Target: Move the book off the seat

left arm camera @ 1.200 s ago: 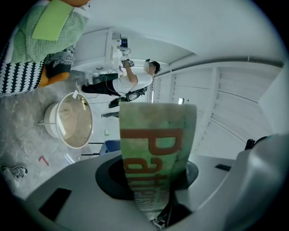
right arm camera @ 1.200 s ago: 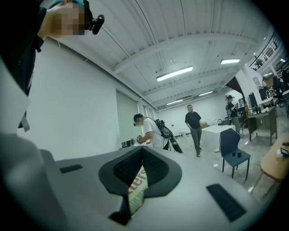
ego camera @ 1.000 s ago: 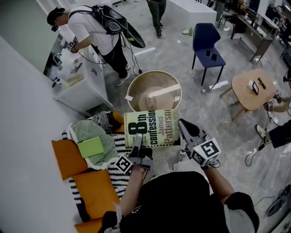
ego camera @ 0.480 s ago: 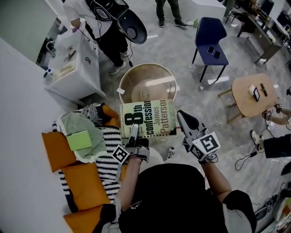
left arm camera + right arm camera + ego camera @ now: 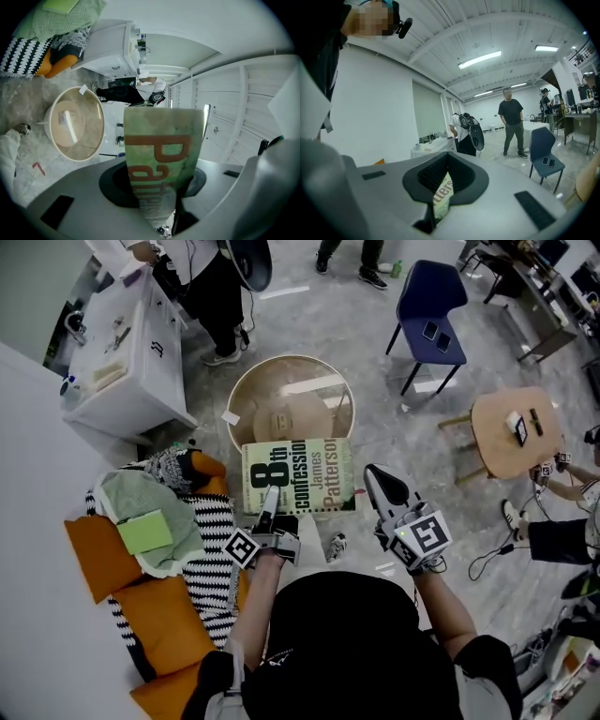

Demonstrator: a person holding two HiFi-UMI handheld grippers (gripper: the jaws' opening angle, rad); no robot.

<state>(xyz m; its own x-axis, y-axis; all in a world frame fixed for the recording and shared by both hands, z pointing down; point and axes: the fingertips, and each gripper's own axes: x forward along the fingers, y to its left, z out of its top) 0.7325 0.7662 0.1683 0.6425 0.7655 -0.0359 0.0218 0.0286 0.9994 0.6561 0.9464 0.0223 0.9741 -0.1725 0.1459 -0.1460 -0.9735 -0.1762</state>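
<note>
We hold the book (image 5: 298, 474) level in the air with our left gripper (image 5: 269, 498), its jaws partly open and clamped on the book's near edge. The book is past the striped sofa seat's (image 5: 211, 531) front edge, before the round table (image 5: 291, 395). Our right gripper (image 5: 373, 474), jaws fully together and empty, sits just beside the book's right edge.

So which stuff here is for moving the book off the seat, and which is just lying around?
For the job:
- book
- left gripper and right gripper, both clamped on it
- striped seat

Just lying about:
- green blanket
- orange cushions
- blue chair
- wooden table
- white cabinet
</note>
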